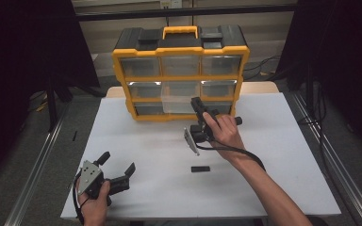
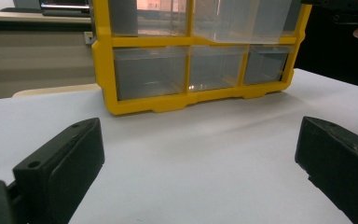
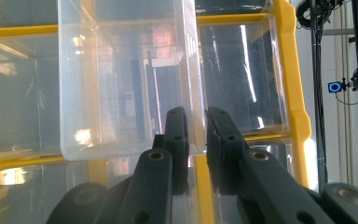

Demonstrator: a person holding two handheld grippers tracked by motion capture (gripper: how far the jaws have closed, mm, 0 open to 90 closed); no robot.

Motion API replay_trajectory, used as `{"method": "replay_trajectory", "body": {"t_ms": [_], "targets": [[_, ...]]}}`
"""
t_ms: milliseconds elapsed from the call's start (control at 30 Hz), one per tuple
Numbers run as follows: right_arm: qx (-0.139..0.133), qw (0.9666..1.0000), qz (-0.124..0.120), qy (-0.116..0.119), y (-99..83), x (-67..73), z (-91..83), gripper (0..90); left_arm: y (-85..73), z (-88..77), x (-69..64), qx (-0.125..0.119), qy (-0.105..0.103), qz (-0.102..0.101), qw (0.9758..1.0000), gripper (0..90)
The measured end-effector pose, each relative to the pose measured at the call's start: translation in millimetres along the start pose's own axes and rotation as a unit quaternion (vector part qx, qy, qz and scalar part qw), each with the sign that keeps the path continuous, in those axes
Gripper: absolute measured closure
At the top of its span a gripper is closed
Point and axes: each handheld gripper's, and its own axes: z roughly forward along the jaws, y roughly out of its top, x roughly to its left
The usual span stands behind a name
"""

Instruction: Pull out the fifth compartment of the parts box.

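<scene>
A yellow and black organizer [image 1: 181, 49] with clear drawers stands at the back of the white table [image 1: 273, 141]. Its middle clear drawer [image 1: 176, 101] sticks out toward me. My right gripper [image 1: 197, 104] reaches up to that drawer's right side. In the right gripper view the two black jaws [image 3: 198, 126] pinch the thin side wall of the clear drawer [image 3: 121, 84], shut on it. My left gripper [image 1: 118, 162] rests at the table's front left, held in a hand. Its jaws [image 2: 200, 154] stand wide apart with only bare table between them, facing the organizer [image 2: 103, 70].
A small flat black piece [image 1: 200, 169] lies on the table in front of the right forearm. Dark curtains and stands flank the table on both sides. The right gripper's cable loops over the table beside the right wrist.
</scene>
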Motion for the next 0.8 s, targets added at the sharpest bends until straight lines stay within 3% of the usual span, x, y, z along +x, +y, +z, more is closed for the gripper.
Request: {"method": "replay_trajectory", "body": {"t_ms": [800], "targets": [[-0.008, 1.0, 0.002, -0.005, 0.0, 1.3, -9.6, 78.8, 0.0, -0.4, 0.7, 0.002, 0.001, 0.001, 1.0, 1.5]]}}
